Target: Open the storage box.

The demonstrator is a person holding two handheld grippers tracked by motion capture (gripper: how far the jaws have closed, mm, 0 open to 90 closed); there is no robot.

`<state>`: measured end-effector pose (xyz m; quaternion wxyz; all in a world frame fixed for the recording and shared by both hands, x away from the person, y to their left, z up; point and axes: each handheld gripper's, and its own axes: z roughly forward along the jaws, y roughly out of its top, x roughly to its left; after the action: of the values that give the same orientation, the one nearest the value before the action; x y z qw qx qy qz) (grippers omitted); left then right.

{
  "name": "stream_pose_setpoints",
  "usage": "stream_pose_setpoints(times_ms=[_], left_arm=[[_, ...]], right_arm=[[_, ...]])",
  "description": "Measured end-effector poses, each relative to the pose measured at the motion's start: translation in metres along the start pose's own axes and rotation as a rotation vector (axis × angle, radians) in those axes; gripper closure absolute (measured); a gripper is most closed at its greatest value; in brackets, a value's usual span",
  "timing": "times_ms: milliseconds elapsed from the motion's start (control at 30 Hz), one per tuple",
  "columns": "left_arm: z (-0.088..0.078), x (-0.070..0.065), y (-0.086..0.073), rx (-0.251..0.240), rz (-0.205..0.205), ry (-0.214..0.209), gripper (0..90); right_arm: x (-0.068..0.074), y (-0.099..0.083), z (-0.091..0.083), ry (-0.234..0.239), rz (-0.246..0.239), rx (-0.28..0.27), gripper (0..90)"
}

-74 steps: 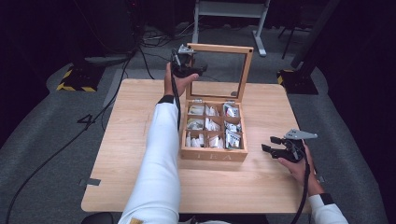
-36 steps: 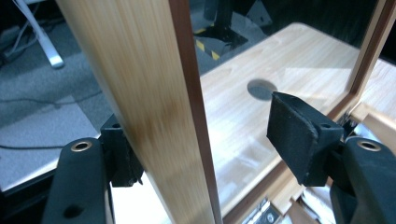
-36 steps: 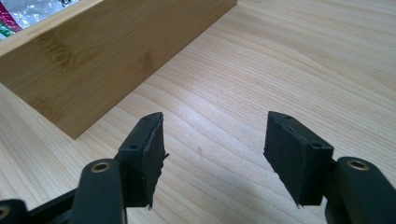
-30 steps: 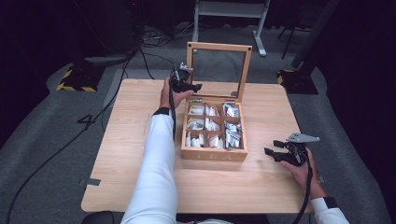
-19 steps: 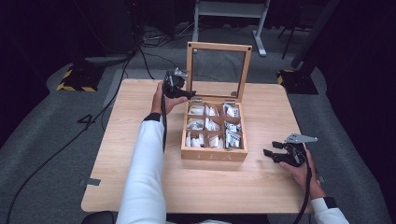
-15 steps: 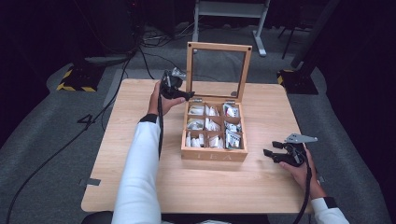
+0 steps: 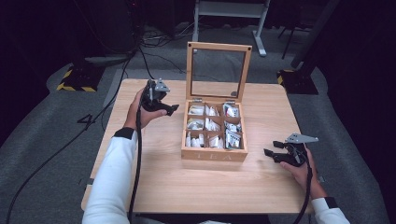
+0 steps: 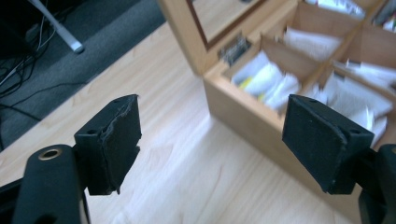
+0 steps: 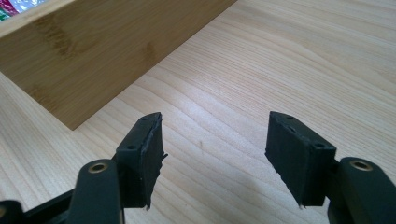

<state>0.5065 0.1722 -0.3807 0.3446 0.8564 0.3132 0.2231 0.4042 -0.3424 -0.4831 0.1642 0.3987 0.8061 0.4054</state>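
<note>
With lid up, jaws empty: tea box [image 7: 214, 154]

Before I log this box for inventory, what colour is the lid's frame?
Light natural wood around a clear pane; the lid shows best in the high view.

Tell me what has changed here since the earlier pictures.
The left gripper let go of the lid, drew back leftward over the table, and its jaws have just been opening, nothing between them. The tea box, its upright lid and the right gripper stayed put.
</note>
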Motion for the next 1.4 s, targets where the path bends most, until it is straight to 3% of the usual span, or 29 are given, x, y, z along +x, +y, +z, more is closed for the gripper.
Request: stream_pose_setpoints(times_ms=[633, 733, 833, 867, 967, 1400], left_arm=[[-0.045, -0.021, -0.060, 0.025, 0.008, 0.055, 18.8], [-0.050, -0.022, -0.069, 0.041, -0.026, 0.007, 18.1], [-0.054, -0.031, -0.079, 0.039, 0.009, 0.067, 18.8], [-0.055, -0.032, -0.082, 0.051, 0.018, 0.062, 19.1], [-0.058, -0.038, -0.095, 0.046, 0.001, 0.046, 18.7], [-0.062, -0.059, -0.135, 0.089, -0.006, 0.028, 18.5]], right_arm=[[0.006, 0.000, 0.007, -0.002, -0.031, 0.030, 35.7], [0.007, 0.001, 0.007, 0.001, -0.040, 0.029, 35.6], [0.009, 0.004, 0.007, 0.003, -0.049, 0.023, 35.4], [0.010, 0.005, 0.006, 0.004, -0.051, 0.019, 35.3], [0.012, 0.010, 0.005, 0.009, -0.064, 0.008, 34.9], [0.040, 0.051, -0.003, 0.057, -0.149, -0.080, 31.7]])
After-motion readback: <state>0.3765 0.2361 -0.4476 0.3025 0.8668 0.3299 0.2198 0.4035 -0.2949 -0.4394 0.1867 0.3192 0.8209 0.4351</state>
